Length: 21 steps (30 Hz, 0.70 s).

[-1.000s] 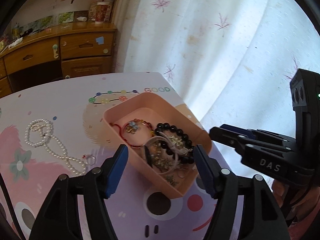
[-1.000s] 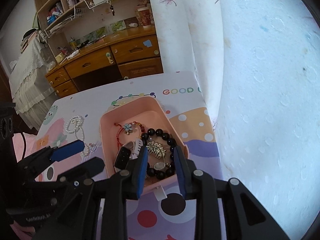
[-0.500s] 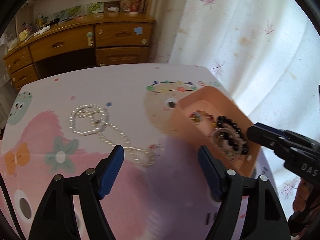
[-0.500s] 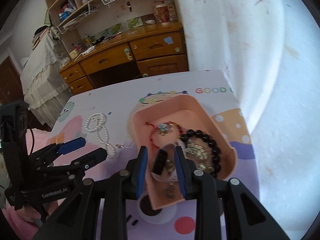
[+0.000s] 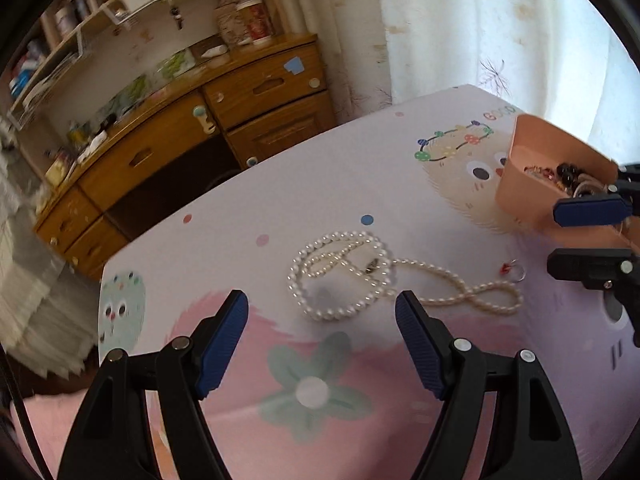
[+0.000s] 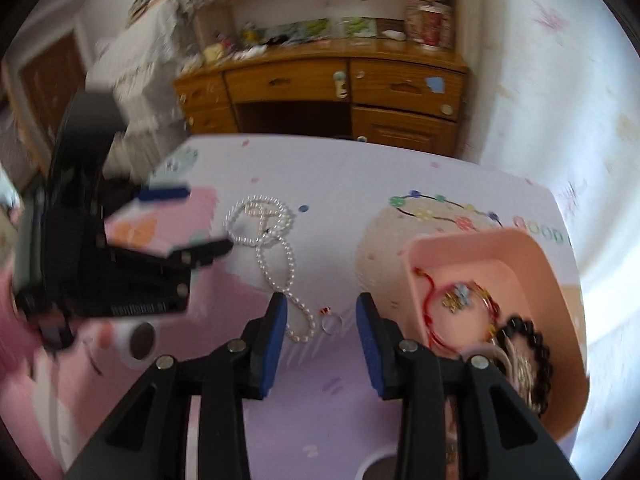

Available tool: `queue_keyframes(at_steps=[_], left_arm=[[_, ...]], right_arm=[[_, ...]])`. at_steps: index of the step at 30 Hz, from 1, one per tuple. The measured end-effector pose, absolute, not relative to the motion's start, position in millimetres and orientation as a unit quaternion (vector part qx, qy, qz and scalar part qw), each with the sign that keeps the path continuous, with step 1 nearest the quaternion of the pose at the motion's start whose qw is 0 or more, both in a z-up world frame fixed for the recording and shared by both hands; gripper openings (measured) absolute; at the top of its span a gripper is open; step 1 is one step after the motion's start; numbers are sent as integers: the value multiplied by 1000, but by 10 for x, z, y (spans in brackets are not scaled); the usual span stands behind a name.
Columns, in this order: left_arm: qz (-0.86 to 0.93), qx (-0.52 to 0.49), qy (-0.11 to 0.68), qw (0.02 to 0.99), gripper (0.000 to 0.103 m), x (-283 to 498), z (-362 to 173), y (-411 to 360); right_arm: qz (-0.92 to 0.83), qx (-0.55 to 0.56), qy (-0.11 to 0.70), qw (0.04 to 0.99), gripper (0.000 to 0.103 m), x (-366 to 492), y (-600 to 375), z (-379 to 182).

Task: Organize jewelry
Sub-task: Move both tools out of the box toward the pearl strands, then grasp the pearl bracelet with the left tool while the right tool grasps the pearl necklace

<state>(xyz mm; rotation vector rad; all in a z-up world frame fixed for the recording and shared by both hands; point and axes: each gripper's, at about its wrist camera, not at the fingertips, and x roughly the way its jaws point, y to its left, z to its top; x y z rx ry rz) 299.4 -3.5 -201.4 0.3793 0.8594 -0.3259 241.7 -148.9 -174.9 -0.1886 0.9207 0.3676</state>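
A white pearl necklace (image 5: 360, 276) is lying looped on the worktop (image 5: 280, 200), both claws (image 5: 322, 334) (image 6: 320, 320) hanging released near it, a small, possibly silver ring (image 6: 332, 323) beside the pink tray (image 6: 532, 264).

- Your pearl necklace (image 5: 352, 276) shows smooth, glossy white beads.
- The tray (image 6: 516, 256) looks like matt pink plastic.
- The ring (image 6: 333, 323) reads as thin, shiny metal.
- Your left gripper (image 5: 322, 312) has ribbed blue pads on matt black plastic.
- The desk (image 6: 324, 80) behind is varnished wood.
- The printed table cover (image 5: 280, 208) looks smooth and matt.
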Motion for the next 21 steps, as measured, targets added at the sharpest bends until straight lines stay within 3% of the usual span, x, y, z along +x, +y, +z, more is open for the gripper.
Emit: queue_keyframes(at_steps=[6, 11, 15, 21], left_arm=[[-227, 229, 393, 861, 74, 3064, -2152, -29], [-253, 236, 395, 851, 52, 3100, -2252, -65], [-280, 210, 395, 849, 46, 3152, -2279, -65], [-306, 184, 402, 843, 25, 3220, -2297, -77]], right_arm=[[192, -116, 465, 856, 36, 2573, -1258, -2000], [190, -117, 471, 854, 36, 2615, -1140, -2119], [190, -119, 474, 852, 36, 2643, -1090, -2177], [192, -122, 470, 853, 36, 2725, -1081, -2203]])
